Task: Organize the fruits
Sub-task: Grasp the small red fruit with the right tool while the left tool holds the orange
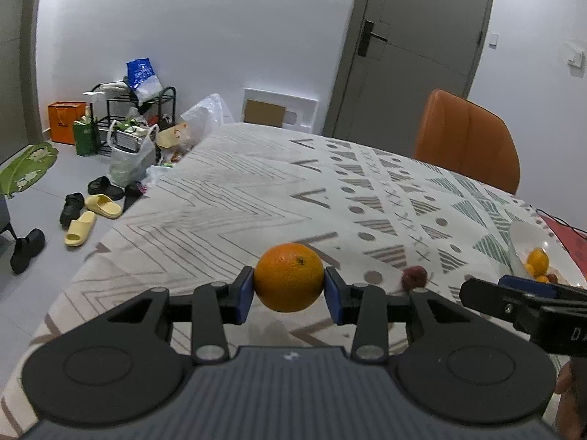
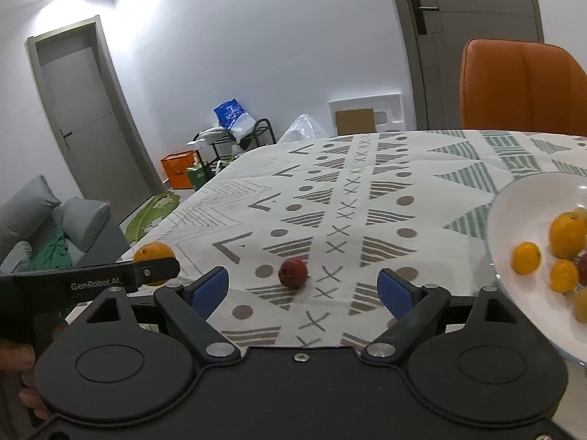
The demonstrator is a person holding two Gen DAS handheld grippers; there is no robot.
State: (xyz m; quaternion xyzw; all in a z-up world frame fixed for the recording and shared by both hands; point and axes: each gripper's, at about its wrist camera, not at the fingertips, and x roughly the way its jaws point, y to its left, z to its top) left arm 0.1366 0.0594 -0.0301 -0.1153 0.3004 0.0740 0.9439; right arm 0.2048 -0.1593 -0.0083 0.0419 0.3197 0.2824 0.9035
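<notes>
**Two fruits left outside the bowl**

Your left tool [image 1: 289,289] pinches the orange [image 1: 289,277] above the tabletop [image 1: 227,190]. Your right tool [image 2: 302,289] is spread, the red fruit [image 2: 292,272] at its 12 o'clock. The bowl [image 2: 513,201], at 3 o'clock, already holds several.

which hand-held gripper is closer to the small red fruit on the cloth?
Right. The right hand-held gripper is open, with the red fruit just ahead of its fingers. The left hand-held gripper, shut on the orange, sits off to the fruit's left.
</notes>
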